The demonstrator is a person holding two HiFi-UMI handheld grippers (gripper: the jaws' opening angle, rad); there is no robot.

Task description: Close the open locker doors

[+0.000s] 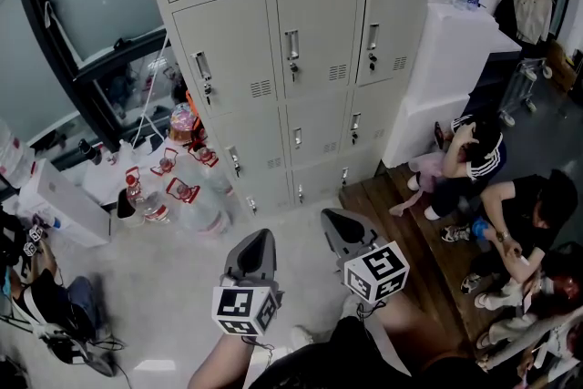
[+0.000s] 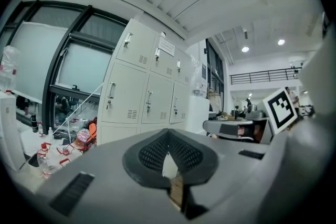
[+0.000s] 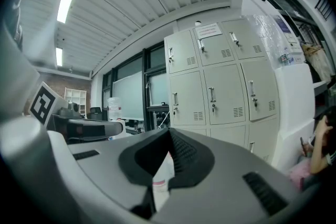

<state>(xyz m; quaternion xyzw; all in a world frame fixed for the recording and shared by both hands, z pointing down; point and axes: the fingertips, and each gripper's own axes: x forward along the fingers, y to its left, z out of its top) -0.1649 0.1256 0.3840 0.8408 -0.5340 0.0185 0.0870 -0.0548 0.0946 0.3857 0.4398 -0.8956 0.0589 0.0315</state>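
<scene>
Nearest the head camera, the left gripper (image 1: 260, 237) and the right gripper (image 1: 332, 216) are being held side by side, each with its jaws clenched together and nothing between them. Both are being pointed at the lockers (image 1: 310, 50), which are standing well apart from them across bare floor (image 1: 164, 287). Every locker door in view is being shown flush and shut, so the task is being judged as done, though doors outside these views cannot be ruled out. Left of the lockers, the floor is being crowded by a cluster of water bottles (image 1: 182, 191). Right of the lockers, the way is being narrowed by a white cabinet (image 1: 455, 50) and seated people (image 1: 510, 214). Straight in front of the lockers, open room is being left for an approach.
</scene>
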